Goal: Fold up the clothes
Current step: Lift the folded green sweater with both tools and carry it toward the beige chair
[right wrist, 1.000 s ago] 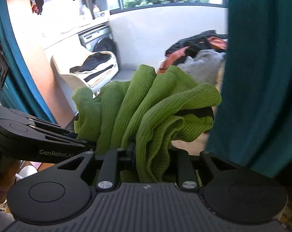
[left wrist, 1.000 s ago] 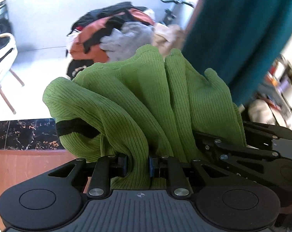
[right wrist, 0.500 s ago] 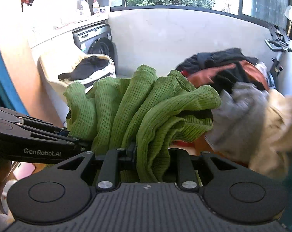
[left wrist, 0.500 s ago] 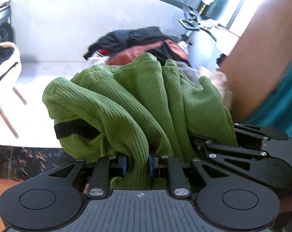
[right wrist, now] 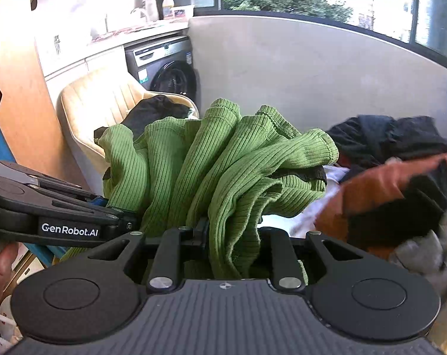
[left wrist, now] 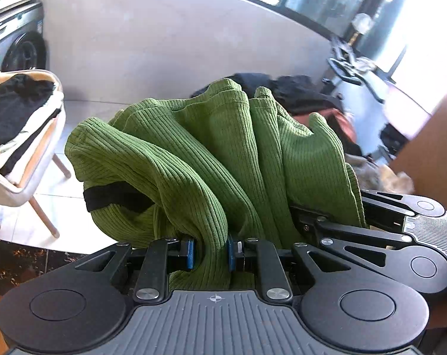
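A bunched green ribbed garment (left wrist: 211, 153) with a black band fills the middle of both views (right wrist: 223, 171). My left gripper (left wrist: 210, 254) is shut on its lower fold. My right gripper (right wrist: 232, 236) is shut on another fold of the same garment. The two grippers sit side by side: the right one shows at the right of the left wrist view (left wrist: 380, 236), the left one at the left of the right wrist view (right wrist: 60, 210). The cloth hides the fingertips.
A beige chair (right wrist: 105, 106) holding dark clothes (left wrist: 13, 109) stands to the left by a washing machine (right wrist: 164, 65). A pile of black, orange and grey clothes (right wrist: 401, 183) lies to the right. A white wall (left wrist: 170, 47) is behind.
Both grippers have swung with the green garment away from the teal curtain; the chair, washing machine and wall have come into view. The grip on the cloth is unchanged.
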